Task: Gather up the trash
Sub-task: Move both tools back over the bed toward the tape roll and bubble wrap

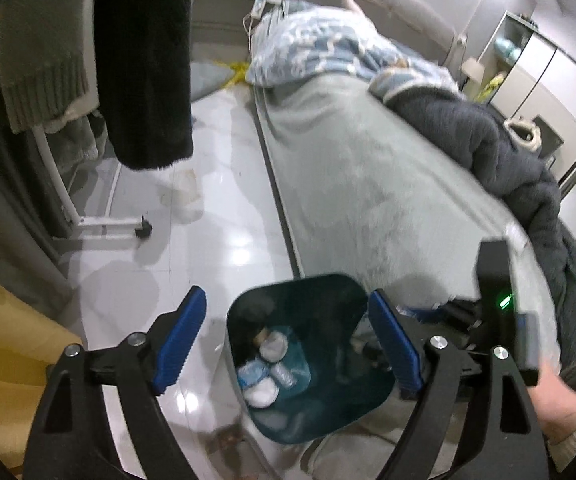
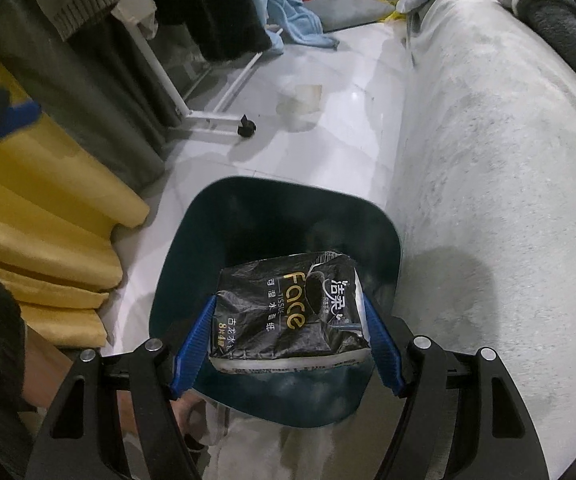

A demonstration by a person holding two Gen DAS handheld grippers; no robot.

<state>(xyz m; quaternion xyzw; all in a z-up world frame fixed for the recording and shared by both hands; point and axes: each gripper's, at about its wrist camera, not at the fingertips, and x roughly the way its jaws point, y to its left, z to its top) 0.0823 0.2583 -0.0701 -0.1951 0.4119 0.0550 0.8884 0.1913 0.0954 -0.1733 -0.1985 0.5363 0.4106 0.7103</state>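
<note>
A dark teal trash bin stands on the floor beside the bed. Inside it lie white crumpled tissues and a small clear bottle. My left gripper is open and empty, held above the bin's mouth. My right gripper is shut on a black "Face" tissue pack and holds it over the bin. The right gripper's body shows at the right of the left wrist view.
A bed with a pale grey cover runs along the right, with a dark blanket and blue quilt. A white clothes rack on wheels holds hanging clothes. Yellow curtain is on the left. The floor is glossy white tile.
</note>
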